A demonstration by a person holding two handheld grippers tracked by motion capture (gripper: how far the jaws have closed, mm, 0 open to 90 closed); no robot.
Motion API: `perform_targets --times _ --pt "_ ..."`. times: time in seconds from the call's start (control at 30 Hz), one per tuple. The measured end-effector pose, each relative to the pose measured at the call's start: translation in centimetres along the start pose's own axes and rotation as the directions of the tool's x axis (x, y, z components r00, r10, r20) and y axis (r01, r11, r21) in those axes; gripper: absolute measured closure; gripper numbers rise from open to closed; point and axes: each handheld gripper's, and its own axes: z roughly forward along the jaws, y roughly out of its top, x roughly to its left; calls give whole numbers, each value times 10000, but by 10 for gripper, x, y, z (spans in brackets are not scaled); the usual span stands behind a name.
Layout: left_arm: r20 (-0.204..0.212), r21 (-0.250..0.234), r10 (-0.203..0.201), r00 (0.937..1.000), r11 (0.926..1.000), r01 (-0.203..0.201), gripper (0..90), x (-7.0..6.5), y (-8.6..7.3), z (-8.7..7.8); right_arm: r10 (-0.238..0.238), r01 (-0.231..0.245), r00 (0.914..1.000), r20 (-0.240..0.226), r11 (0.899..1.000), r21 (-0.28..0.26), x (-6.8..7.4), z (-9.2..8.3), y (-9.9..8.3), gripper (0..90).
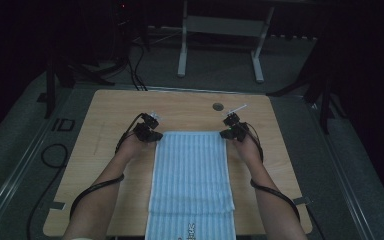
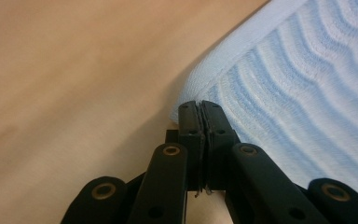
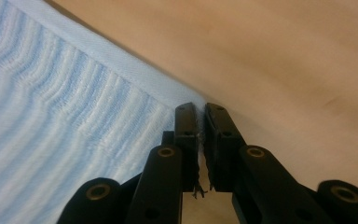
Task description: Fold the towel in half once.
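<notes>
A light blue striped towel (image 1: 190, 170) lies lengthwise down the middle of the wooden table (image 1: 110, 115), and its near end hangs over the front edge. My left gripper (image 1: 156, 135) sits at the towel's far left corner. In the left gripper view its jaws (image 2: 199, 105) are pressed together on the hemmed corner of the towel (image 2: 298, 93). My right gripper (image 1: 224, 134) is at the far right corner. There its jaws (image 3: 198, 108) pinch the white hem of the towel (image 3: 51, 116), with only a thin slit between them. Both corners rest low on the tabletop.
A round cable hole (image 1: 218, 106) lies in the tabletop just beyond the right gripper. Bare wood flanks the towel on both sides. Behind the table stand a white frame's legs (image 1: 182, 50) and dark stands, with cables (image 1: 135, 70) on the grey floor.
</notes>
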Motion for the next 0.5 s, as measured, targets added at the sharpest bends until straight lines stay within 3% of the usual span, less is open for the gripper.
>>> perform_targets --times 0.2,0.33,0.37,0.43,0.5 --pt "-615 -885 -44 9981 9961 -10 888 8 37 -37 -135 172 9988 477 9968 -774 -10 -38 40 840" --pt "-1145 -1533 -41 9934 9881 -136 888 12 59 -65 -311 408 9970 711 9894 -1392 -14 -67 66 839" --pt "-1052 -1668 -133 9944 9860 -45 888 14 64 -71 -383 506 9960 805 9864 -1565 -14 -75 73 840" --pt "-1454 -1808 -14 9894 9832 -252 888 13 72 -82 -485 690 9929 1084 9785 -1943 -13 -94 87 840" --pt "-1361 -2123 -132 9906 9771 -162 888 14 77 -92 -499 714 9931 1061 9752 -2097 -12 -105 96 839"
